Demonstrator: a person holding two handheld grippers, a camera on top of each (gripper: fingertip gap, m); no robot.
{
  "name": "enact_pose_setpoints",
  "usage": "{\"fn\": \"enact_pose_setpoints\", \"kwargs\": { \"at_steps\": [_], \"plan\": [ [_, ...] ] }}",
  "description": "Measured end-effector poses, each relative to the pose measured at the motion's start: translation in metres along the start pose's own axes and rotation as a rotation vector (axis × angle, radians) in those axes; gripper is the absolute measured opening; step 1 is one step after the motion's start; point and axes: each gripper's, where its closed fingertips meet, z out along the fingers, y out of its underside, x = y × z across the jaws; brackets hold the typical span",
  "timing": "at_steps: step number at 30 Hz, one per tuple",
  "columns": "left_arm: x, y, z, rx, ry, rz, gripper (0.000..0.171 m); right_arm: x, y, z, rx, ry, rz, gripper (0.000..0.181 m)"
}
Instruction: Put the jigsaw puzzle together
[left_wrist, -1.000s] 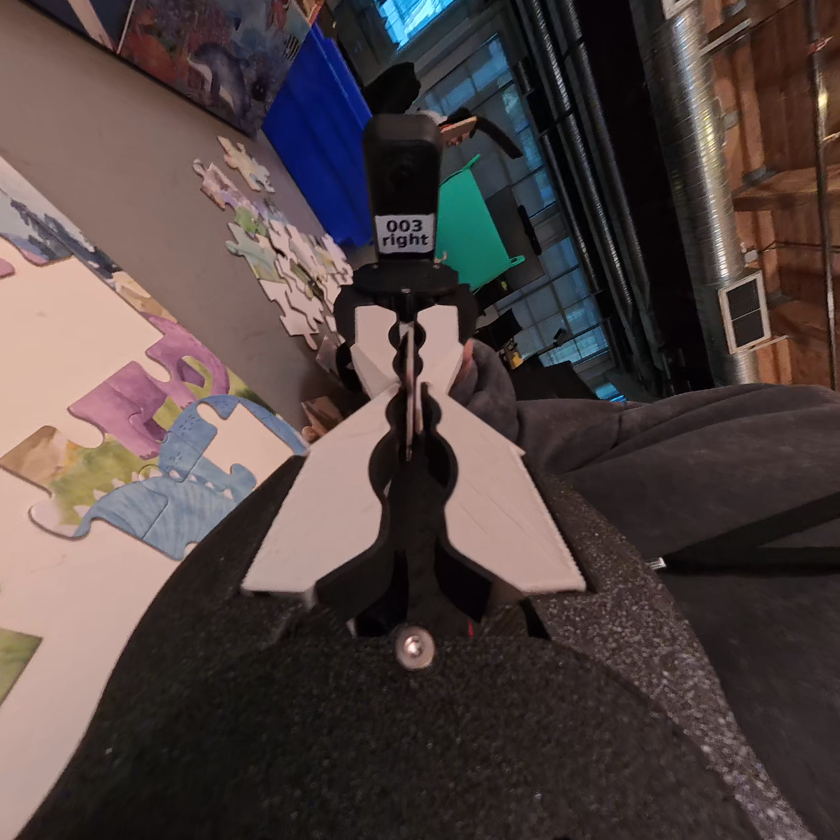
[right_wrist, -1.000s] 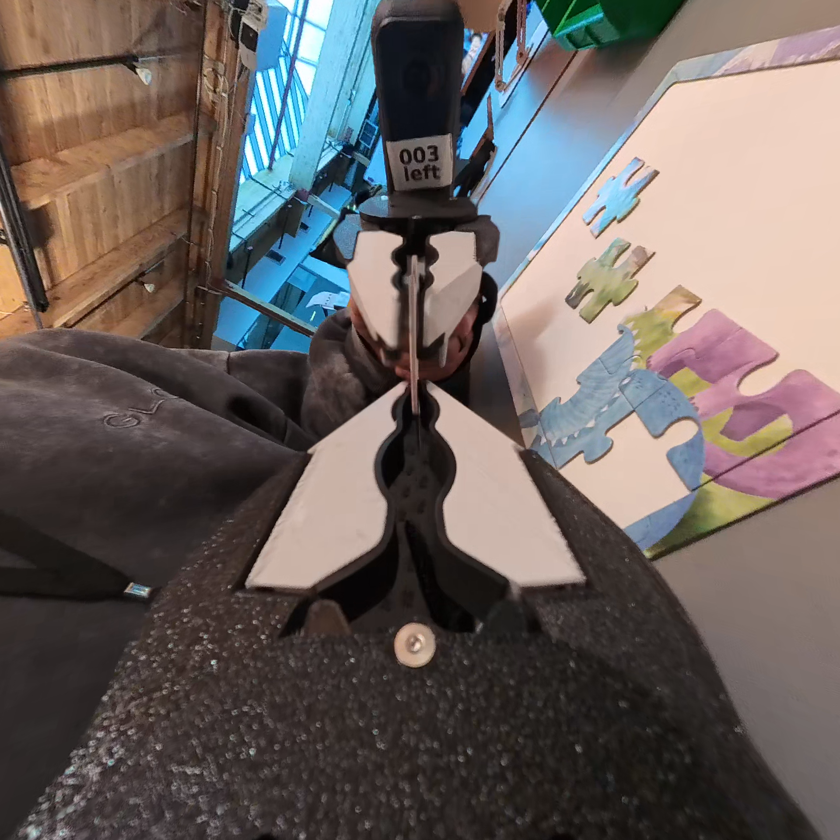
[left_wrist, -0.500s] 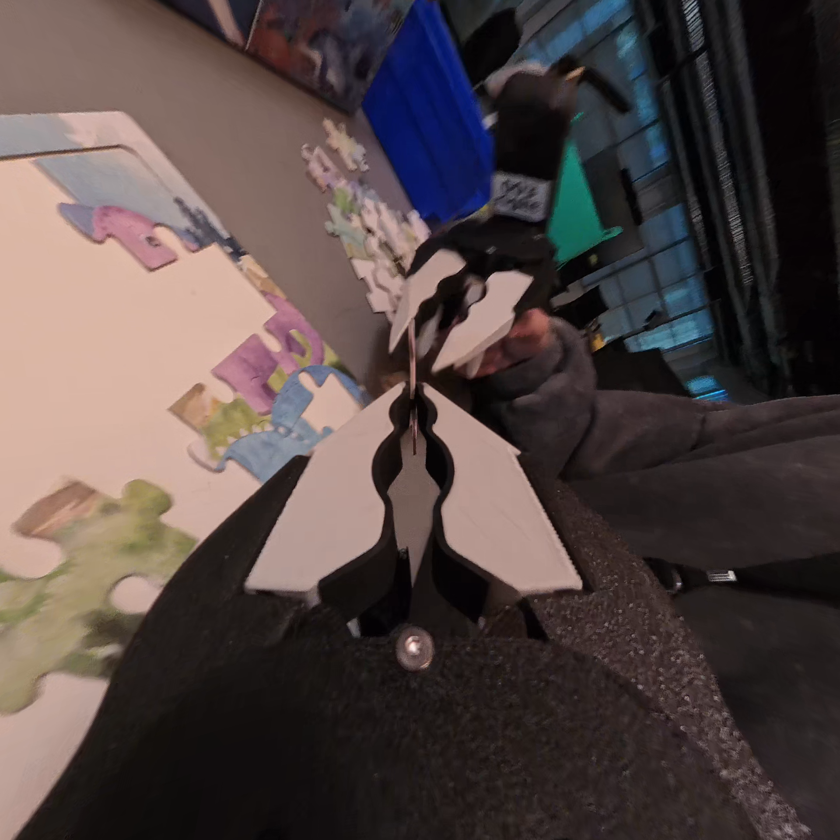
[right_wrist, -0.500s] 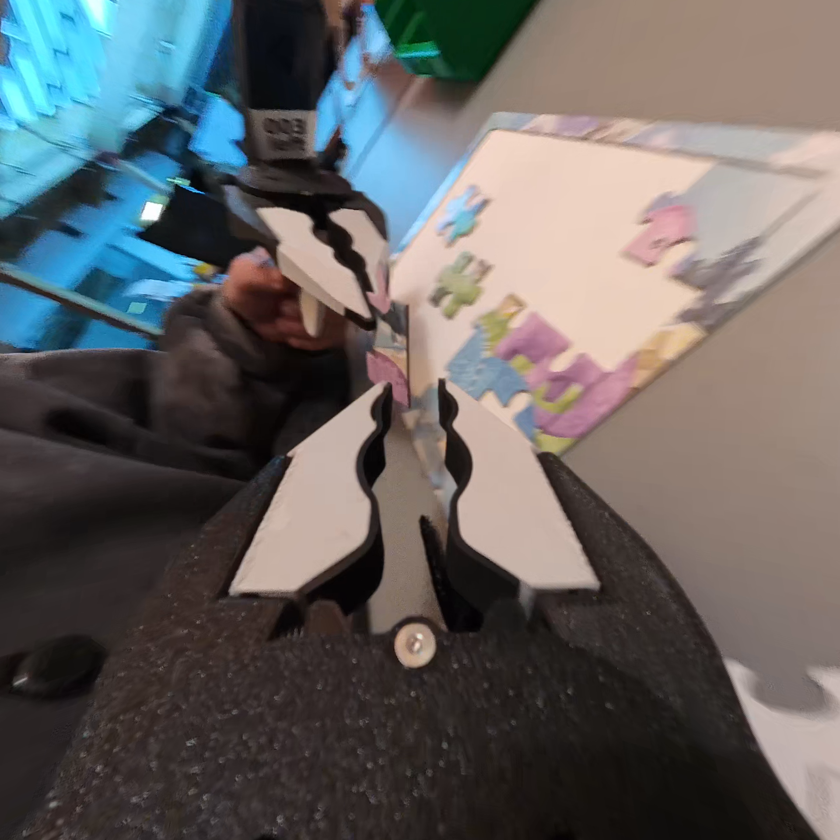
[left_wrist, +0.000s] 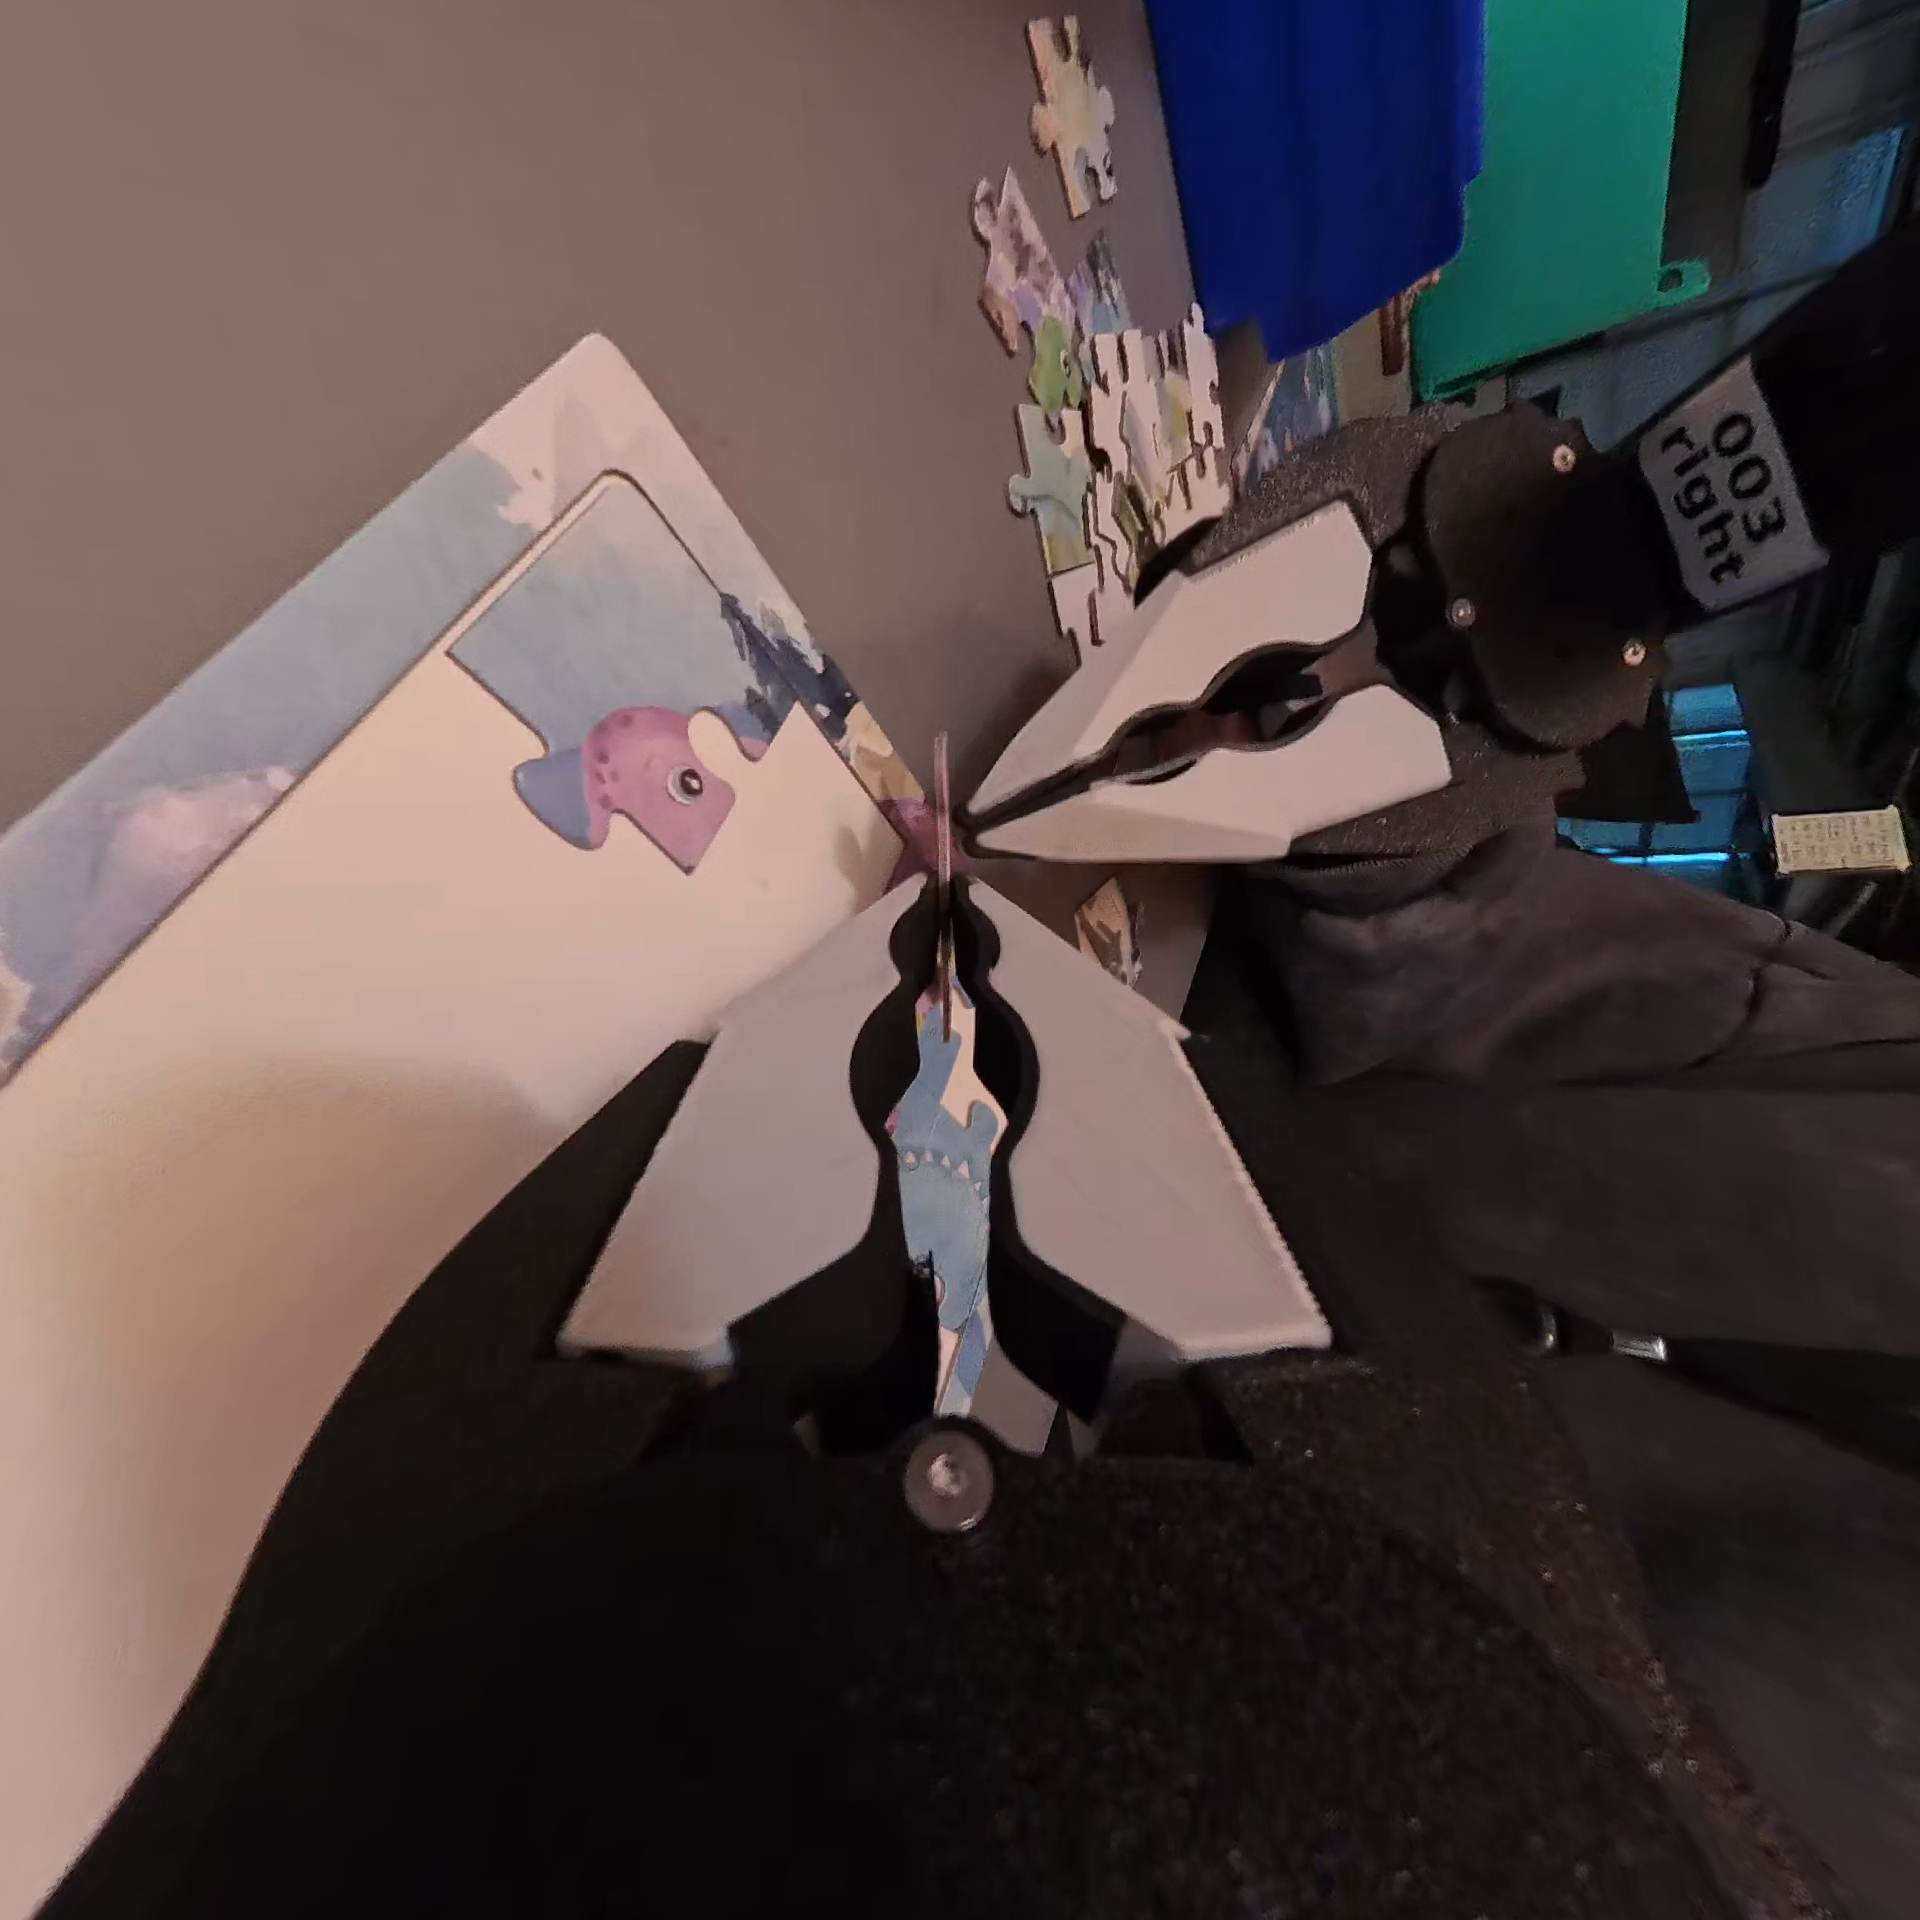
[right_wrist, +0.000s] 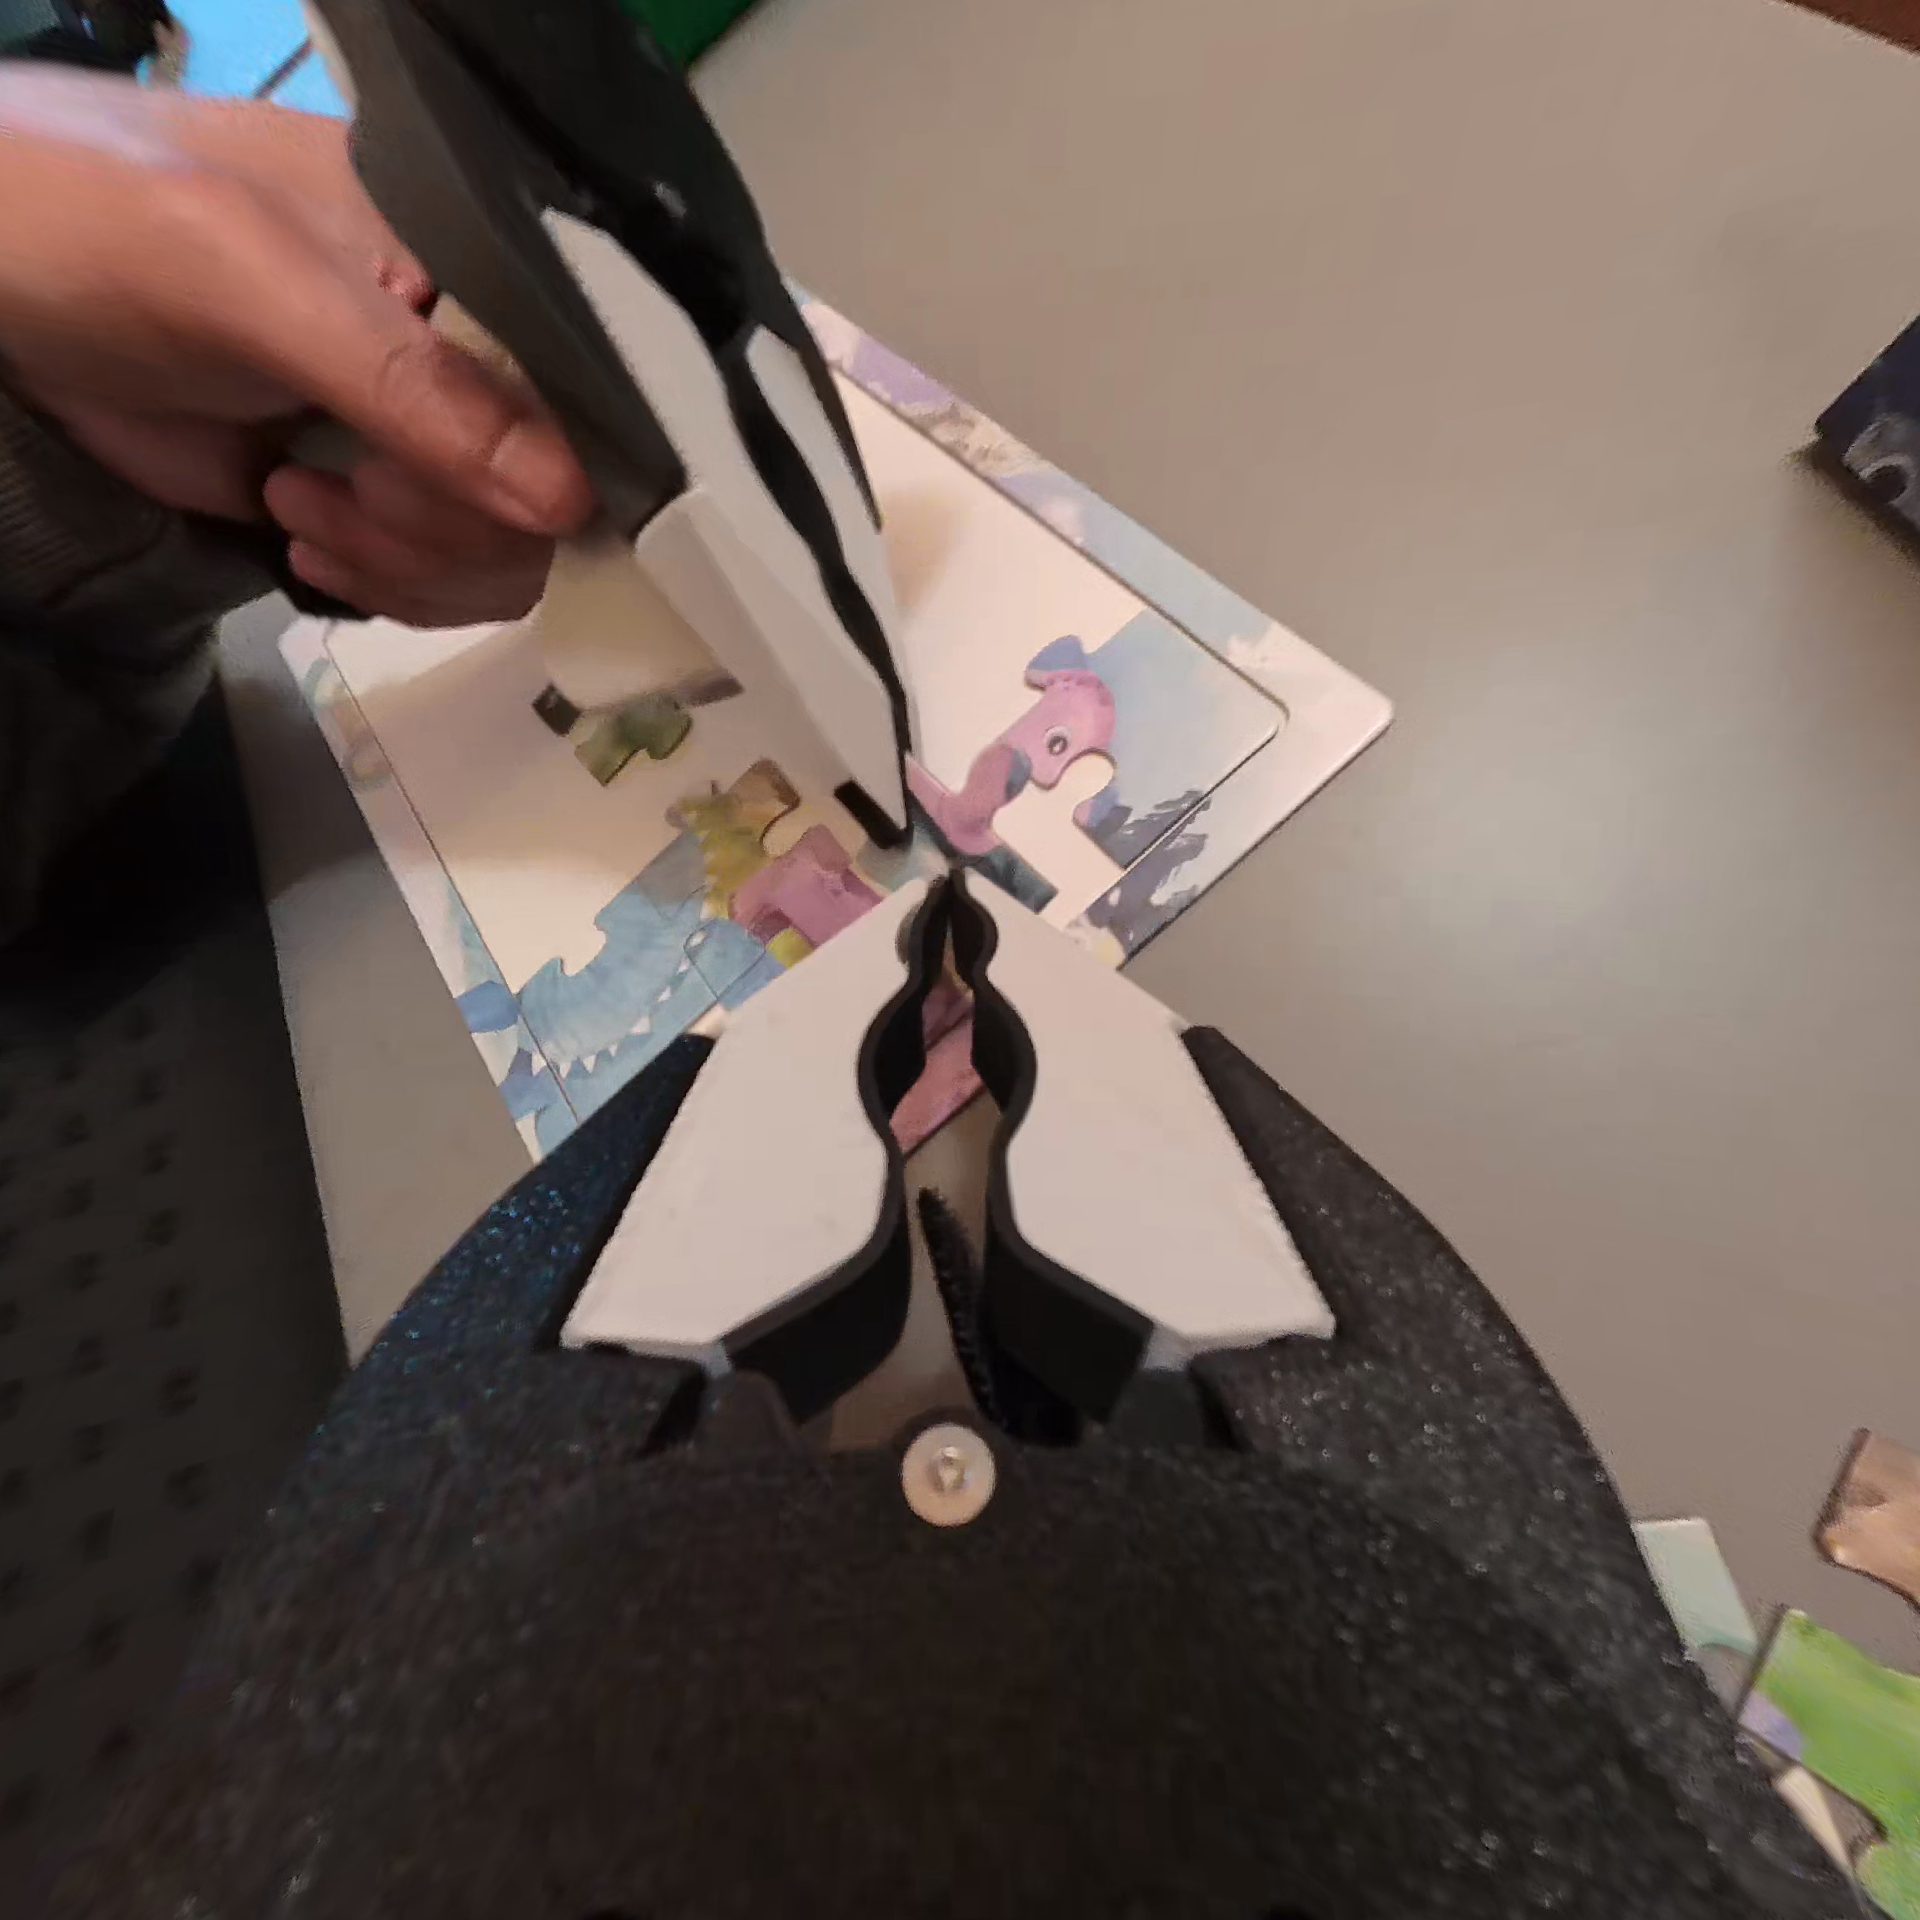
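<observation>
In the left wrist view, the left gripper (left_wrist: 943, 902) has its two fingers pressed together on a thin puzzle piece (left_wrist: 942, 831), which stands on its edge between the tips. The right gripper (left_wrist: 966, 826) comes in from the right side, and its closed tips meet the same piece. Behind them lies the puzzle board (left_wrist: 312, 935) on the grey table (left_wrist: 416, 208), with a purple dinosaur piece (left_wrist: 649, 784) already in its upper corner. Loose pieces (left_wrist: 1132, 436) lie in a heap near a blue box (left_wrist: 1309, 156).

In the right wrist view, the right gripper (right_wrist: 951, 894) is pressed together at the tips; whether the piece sits between them I cannot tell here. The left gripper (right_wrist: 899, 821) comes down from the upper left, held by a hand (right_wrist: 260, 364), and it pinches the pink piece (right_wrist: 940, 805) just above the board (right_wrist: 1320, 727). On the board, blue, yellow and purple joined pieces (right_wrist: 707, 935) sit near the lower edge. More loose pieces (right_wrist: 1839, 1704) lie at the right edge on the table (right_wrist: 1455, 312).
</observation>
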Motion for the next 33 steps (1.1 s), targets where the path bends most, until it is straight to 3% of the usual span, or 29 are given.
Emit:
{"fn": "enact_pose_setpoints", "kwargs": {
  "at_steps": [12,16,20,23,33],
  "plan": [
    [-0.018,-0.008,-0.004,0.026,0.016,-0.036,0.003,-0.006,0.006,0.016,-0.033,0.075,-0.123,0.000],
    [-0.027,-0.006,0.001,0.004,-0.044,-0.022,0.007,-0.004,0.011,0.020,-0.060,0.099,-0.149,0.000],
    [-0.029,-0.012,-0.002,0.023,-0.133,0.077,0.012,-0.002,0.013,0.019,-0.064,0.096,-0.139,0.000],
    [-0.032,-0.023,-0.016,0.079,-0.205,0.122,0.026,0.000,0.017,0.019,-0.076,0.104,-0.148,0.000],
    [-0.020,-0.006,0.000,0.015,-0.292,0.370,0.007,-0.001,0.018,0.019,-0.087,0.083,-0.152,0.000]
  ]
}}
